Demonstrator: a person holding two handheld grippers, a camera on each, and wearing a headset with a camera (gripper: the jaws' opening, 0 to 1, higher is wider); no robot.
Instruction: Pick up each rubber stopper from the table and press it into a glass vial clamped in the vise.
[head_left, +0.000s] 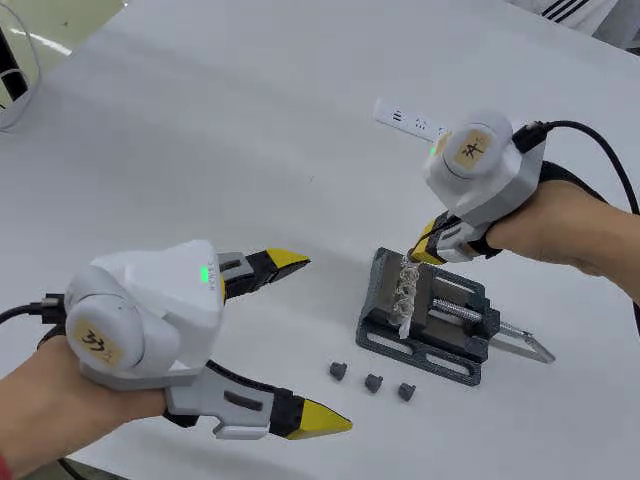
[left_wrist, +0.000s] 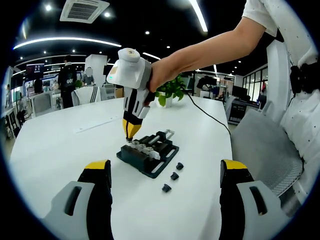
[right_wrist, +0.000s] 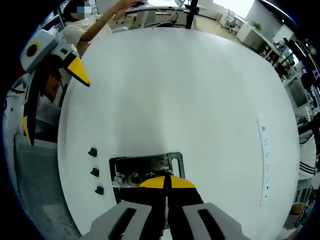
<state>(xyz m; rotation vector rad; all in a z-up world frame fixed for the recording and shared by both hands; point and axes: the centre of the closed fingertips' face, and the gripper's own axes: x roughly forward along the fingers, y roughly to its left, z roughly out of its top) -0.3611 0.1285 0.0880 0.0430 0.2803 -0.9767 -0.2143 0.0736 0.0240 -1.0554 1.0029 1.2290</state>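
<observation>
- Left gripper (head_left: 322, 342), nearest in the head view, held over the near left of the white worktop (head_left: 200, 150); yellow-tipped fingers (head_left: 318, 420) spread wide apart, with nothing between them.
- Rubber stoppers, three, dark: (head_left: 338, 371), (head_left: 373, 382), (head_left: 406, 391). They lie in a row on the worktop just beside the near edge of the vise (head_left: 420, 325), apart from each other.
- Vise, dark grey, with its screw handle pointing right; a row of glass vials (head_left: 407, 290) is clamped in it.
- Right gripper (head_left: 422, 254), pointed down at the far end of the vial row, fingers together; whether the tips touch a vial cannot be told.
- Power strip (head_left: 410, 122), white, well beyond the vise.
- Left gripper view: nothing stands between the fingers and the stoppers (left_wrist: 174, 176); a grey mesh chair (left_wrist: 265, 150) sits at the worktop edge, with a potted plant (left_wrist: 172, 90) behind.
- Right gripper view: closed tips (right_wrist: 165, 181) cover part of the vise (right_wrist: 145, 165); vials (right_wrist: 127, 178) show just left of them.
</observation>
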